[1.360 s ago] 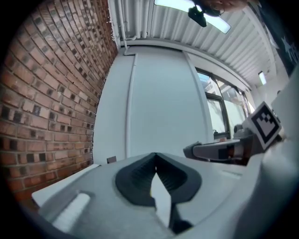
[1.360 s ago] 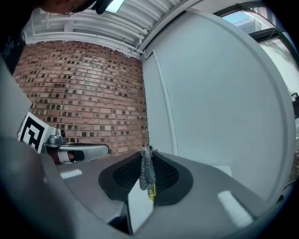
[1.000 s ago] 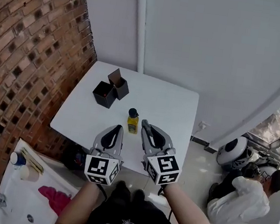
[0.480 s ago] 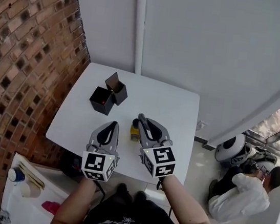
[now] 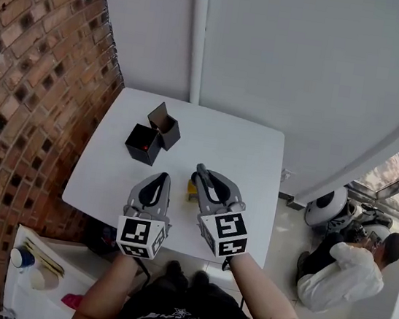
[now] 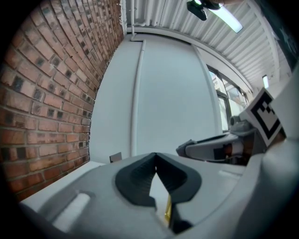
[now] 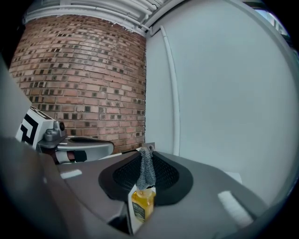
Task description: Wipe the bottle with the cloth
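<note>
Grey cloth (image 7: pixel 146 170), pinched by right gripper (image 7: pixel 146 150) over bottle (image 7: pixel 141 205), is seen only in right gripper view. Left gripper (image 6: pixel 155 155) is clenched empty. White table (image 5: pixel 109 172) is flanked by brick wall (image 5: pixel 24 94).

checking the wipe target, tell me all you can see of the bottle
The bottle is small and holds yellow liquid, with a label on its side. It stands upright on the white table, close in front of the right gripper. That gripper's shut jaws pinch a grey cloth, which hangs over the bottle's top and hides the cap. The head view shows only a yellow sliver.
</note>
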### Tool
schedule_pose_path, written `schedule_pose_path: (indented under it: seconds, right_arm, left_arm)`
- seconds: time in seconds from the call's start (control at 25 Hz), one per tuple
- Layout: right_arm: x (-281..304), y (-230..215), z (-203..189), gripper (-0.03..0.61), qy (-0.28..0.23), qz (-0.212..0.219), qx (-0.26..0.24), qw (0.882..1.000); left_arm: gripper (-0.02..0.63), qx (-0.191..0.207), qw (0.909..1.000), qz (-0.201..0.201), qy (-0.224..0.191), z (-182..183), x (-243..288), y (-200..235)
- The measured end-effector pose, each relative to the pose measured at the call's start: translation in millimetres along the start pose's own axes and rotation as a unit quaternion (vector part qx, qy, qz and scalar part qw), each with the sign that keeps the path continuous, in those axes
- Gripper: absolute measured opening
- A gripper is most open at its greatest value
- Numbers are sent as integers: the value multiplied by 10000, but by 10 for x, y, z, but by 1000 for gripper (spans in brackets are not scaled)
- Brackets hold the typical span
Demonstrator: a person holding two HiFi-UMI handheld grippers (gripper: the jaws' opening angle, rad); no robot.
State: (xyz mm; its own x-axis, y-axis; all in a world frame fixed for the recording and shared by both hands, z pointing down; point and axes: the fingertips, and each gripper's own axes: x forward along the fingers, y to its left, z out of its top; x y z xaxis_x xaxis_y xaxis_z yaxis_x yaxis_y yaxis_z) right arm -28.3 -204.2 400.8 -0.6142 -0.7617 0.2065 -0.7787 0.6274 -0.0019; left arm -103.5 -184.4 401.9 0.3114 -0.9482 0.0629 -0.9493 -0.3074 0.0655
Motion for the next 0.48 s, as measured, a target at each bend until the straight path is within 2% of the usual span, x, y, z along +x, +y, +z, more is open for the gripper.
schedule_pose_path:
  seconds: [0.16,0.28,0.48]
  right_arm:
    - [-51,-5,58,63,-95,-126,-230,9996]
    - [-39,47,75,63,-66,-38,-450,9990]
    - [16,80,48,63,97,62,-380,9992]
  left_arm:
    - [5,-39,10000,-42,-34,18,25,-31]
    - [5,-54,9999,-70,-57,26,25,-59]
    - [5,-62,10000,-60,-27,2,9,-78]
